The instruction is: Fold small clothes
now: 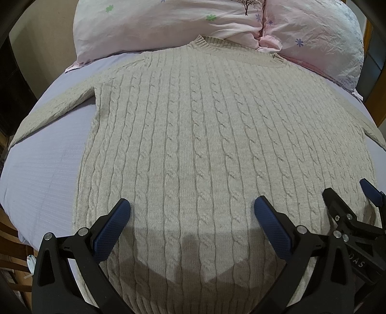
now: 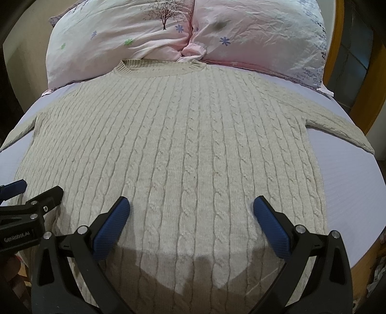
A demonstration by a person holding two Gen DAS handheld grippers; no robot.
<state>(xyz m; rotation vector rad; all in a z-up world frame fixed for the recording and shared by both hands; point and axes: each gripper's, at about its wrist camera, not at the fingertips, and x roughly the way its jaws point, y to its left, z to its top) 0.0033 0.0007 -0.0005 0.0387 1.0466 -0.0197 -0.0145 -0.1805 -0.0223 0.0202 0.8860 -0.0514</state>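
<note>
A beige cable-knit sweater [image 1: 205, 135] lies spread flat on the bed, collar toward the pillows and hem toward me; it also fills the right wrist view [image 2: 183, 149]. Its left sleeve [image 1: 53, 108] stretches out to the left, its right sleeve [image 2: 342, 130] to the right. My left gripper [image 1: 191, 210] is open and empty, hovering over the lower left part of the sweater. My right gripper [image 2: 191, 210] is open and empty over the lower right part. Each gripper shows at the edge of the other's view.
The bed has a pale lilac sheet [image 1: 43, 174]. Two pink floral pillows [image 1: 168, 21] [image 2: 260, 36] lie at the head, touching the collar. A wooden frame [image 2: 354, 79] stands at the right, and wooden furniture [image 1: 9, 244] at the lower left.
</note>
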